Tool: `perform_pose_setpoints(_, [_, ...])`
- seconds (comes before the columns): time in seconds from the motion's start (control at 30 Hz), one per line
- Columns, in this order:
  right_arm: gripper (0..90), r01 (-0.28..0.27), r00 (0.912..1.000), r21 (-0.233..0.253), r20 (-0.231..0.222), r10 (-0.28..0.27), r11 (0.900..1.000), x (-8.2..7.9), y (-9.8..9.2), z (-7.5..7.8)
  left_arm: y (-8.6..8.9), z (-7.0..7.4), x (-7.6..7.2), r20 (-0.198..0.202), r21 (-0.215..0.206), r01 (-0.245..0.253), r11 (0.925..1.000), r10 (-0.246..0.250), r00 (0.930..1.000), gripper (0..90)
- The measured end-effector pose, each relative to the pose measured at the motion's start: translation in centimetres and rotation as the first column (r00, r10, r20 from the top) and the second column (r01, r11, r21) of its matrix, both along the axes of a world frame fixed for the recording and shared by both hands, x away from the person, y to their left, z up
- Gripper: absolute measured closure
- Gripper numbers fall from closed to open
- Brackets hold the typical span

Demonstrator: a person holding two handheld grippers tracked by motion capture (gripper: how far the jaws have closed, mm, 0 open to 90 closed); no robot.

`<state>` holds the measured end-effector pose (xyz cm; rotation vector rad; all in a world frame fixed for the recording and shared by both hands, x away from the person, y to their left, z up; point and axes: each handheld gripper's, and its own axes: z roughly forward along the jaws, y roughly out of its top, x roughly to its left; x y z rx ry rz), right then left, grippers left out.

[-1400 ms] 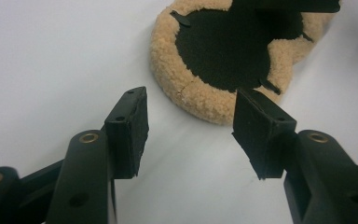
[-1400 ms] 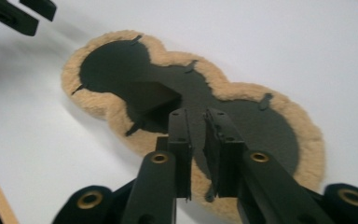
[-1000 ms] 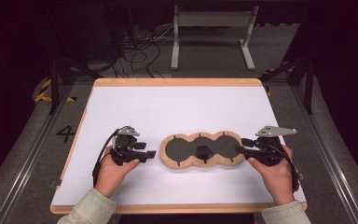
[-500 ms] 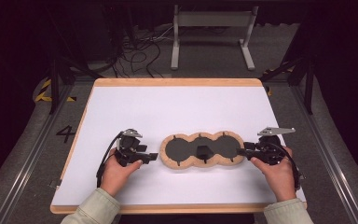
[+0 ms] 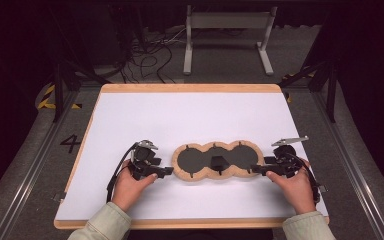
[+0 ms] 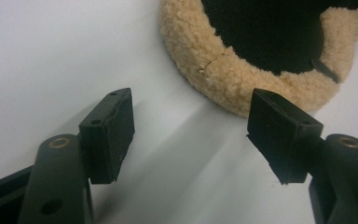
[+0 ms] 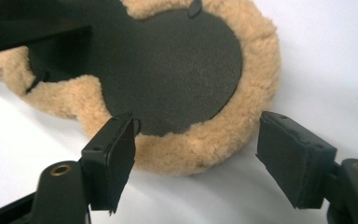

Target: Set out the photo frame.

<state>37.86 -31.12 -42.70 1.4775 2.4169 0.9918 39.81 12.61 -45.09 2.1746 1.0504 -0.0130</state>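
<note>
Grasping is not yet done: the fleecy 3-lobed mat (image 5: 216,161) lies flat on the white table (image 5: 190,115), while the left gripper (image 5: 166,171) and right gripper (image 5: 258,169) flank its ends, jaws wide open, holding nothing.

Tan fleece pad (image 5: 216,162), 3 black-centred lobes, flat on table's near middle.

White table (image 5: 190,115), wood-edged, fleece-rimmed black three-lobed piece (image 5: 216,161), perhaps a pad
</note>
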Motion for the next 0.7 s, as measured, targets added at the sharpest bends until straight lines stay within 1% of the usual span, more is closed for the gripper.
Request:
perform_pose_setpoints(0.07, [23.3,0.003,0.9999,0.008,-0.016,-0.003,1.000,0.2,0.0,-0.3,-0.1,0.0,0.0,0.002,-0.002,0.003,1.0000,-0.003,1.0000,30.3])
perform_pose_setpoints(0.1, [21.8,0.000,0.9997,0.013,-0.026,0.000,1.000,0.3,0.1,-0.5,-0.2,0.0,0.0,-0.003,-0.003,0.003,1.0000,-0.003,1.0000,29.5])
perform_pose_setpoints(0.17, [19.9,-0.007,0.9994,0.026,-0.035,0.008,1.000,0.5,0.2,-0.7,-0.3,0.0,0.0,0.002,0.003,0.007,1.0000,-0.007,1.0000,28.5])
perform_pose_setpoints(0.2, [18.4,-0.010,0.9991,0.034,-0.041,0.012,0.999,0.5,0.2,-0.7,-0.3,0.0,0.0,0.011,0.011,0.010,0.9999,-0.010,0.9999,28.6])
perform_pose_setpoints(0.3, [13.5,-0.022,0.9981,0.035,-0.057,0.024,0.999,0.6,0.4,-1.1,-0.4,0.0,0.0,0.008,0.012,0.011,0.9999,-0.011,0.9999,28.2])
perform_pose_setpoints(0.4, [13.9,-0.032,0.9980,0.031,-0.053,0.033,0.999,0.6,0.5,-1.1,-0.4,0.0,0.0,0.007,0.012,0.012,0.9999,-0.012,0.9999,27.8])
perform_pose_setpoints(0.43, [14.0,-0.036,0.9980,0.032,-0.052,0.037,0.999,0.6,0.4,-1.2,-0.5,0.0,0.0,-0.007,0.001,0.014,0.9999,-0.014,0.9999,27.7])
perform_pose_setpoints(0.5, [14.2,-0.042,0.9978,0.036,-0.049,0.044,0.998,0.6,0.4,-1.2,-0.6,0.0,0.1,-0.001,-0.001,0.019,0.9998,-0.019,0.9998,27.6])
perform_pose_setpoints(0.53, [14.2,-0.042,0.9978,0.036,-0.049,0.044,0.998,0.6,0.4,-1.2,-0.7,0.0,0.0,-0.010,-0.001,0.017,0.9998,-0.018,0.9998,27.6])
perform_pose_setpoints(0.57, [14.2,-0.047,0.9976,0.038,-0.048,0.049,0.998,0.6,0.3,-1.2,-0.8,0.0,0.1,0.004,0.007,0.021,0.9998,-0.021,0.9998,27.6])
perform_pose_setpoints(0.63, [14.5,-0.057,0.9974,0.042,-0.042,0.059,0.997,0.5,0.2,-1.3,-1.1,0.1,0.1,0.001,0.011,0.022,0.9997,-0.022,0.9998,28.1])
perform_pose_setpoints(0.67, [14.9,-0.059,0.9973,0.045,-0.041,0.061,0.997,0.5,0.1,-1.3,-1.1,0.1,0.1,-0.003,0.005,0.023,0.9997,-0.023,0.9997,28.3])
perform_pose_setpoints(0.7, [15.4,-0.060,0.9972,0.047,-0.041,0.062,0.997,0.5,0.0,-1.3,-1.2,0.2,0.3,-0.017,-0.023,0.019,0.9996,-0.019,0.9997,28.3])
